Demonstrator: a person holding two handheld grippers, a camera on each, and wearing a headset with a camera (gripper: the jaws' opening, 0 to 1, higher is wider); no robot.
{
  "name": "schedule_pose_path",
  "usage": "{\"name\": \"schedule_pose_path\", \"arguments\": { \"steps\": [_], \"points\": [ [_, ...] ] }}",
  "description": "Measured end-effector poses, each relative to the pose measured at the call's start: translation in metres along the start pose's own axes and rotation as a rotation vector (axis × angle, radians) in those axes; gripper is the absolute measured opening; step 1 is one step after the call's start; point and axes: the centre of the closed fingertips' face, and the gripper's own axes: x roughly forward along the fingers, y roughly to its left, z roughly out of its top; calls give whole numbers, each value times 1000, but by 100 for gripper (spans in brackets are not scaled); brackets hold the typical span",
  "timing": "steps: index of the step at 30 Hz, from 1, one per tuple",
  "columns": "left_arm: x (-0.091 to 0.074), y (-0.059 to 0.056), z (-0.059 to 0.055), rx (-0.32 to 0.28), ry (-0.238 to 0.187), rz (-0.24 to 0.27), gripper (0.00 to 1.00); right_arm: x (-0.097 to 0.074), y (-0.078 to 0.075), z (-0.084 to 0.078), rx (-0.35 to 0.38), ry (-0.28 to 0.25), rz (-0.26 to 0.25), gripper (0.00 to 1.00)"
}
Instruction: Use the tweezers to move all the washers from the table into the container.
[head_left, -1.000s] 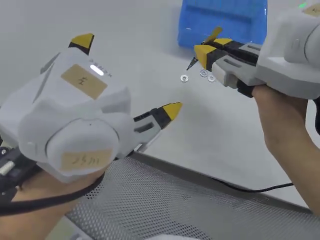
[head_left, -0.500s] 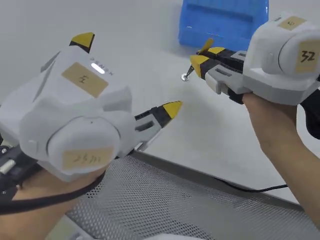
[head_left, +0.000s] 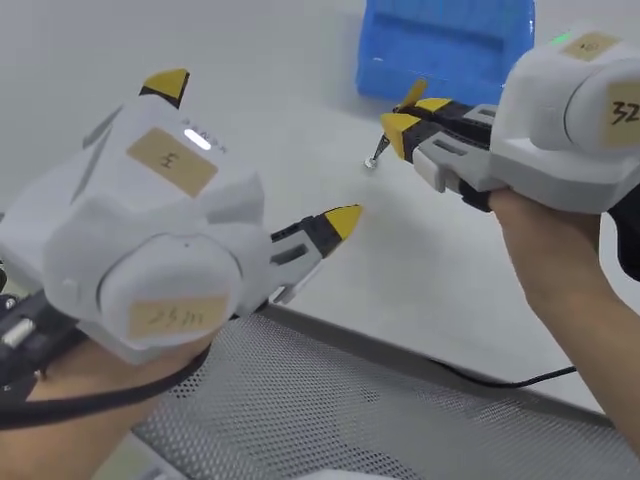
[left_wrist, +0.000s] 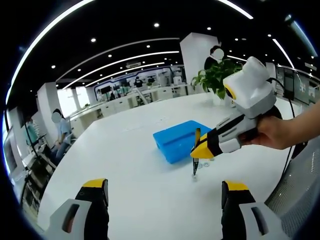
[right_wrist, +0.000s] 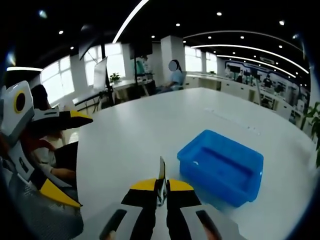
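The right gripper (head_left: 415, 113) has its jaws pinched narrow on the tweezers (head_left: 381, 147), whose dark tip drops just ahead of and below the jaw tips onto the table (head_left: 300, 80). 1 washer (head_left: 371, 162) lies at that tip; whether the points already hold it, I cannot tell. The blue container (head_left: 450, 40) sits just beyond the right gripper, a little to its right.

The step in hand looks like the pick. It is best done by keeping the tweezers steep, closing the points across the washer's rim, and lifting straight up before swinging the short way to the container, so the washer does not skid or flick off.

The right hand grips from underneath, wrist low, nose pitched down and leftward. The left gripper (left_wrist: 165, 186) hovers well apart to the left, jaws wide, carrying nothing.
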Motion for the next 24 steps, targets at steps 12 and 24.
{"name": "schedule_pose_path", "arguments": {
  "steps": [12, 24],
  "points": [
    [-1, 2, 2, -2, -14, 10, 96, -11, -12, 29, -51, -49, -25, 2],
    [0, 5, 1, -13, -7, 18, 95, -7, -36, 57, -53, -120, -87, 2]
  ]
}}
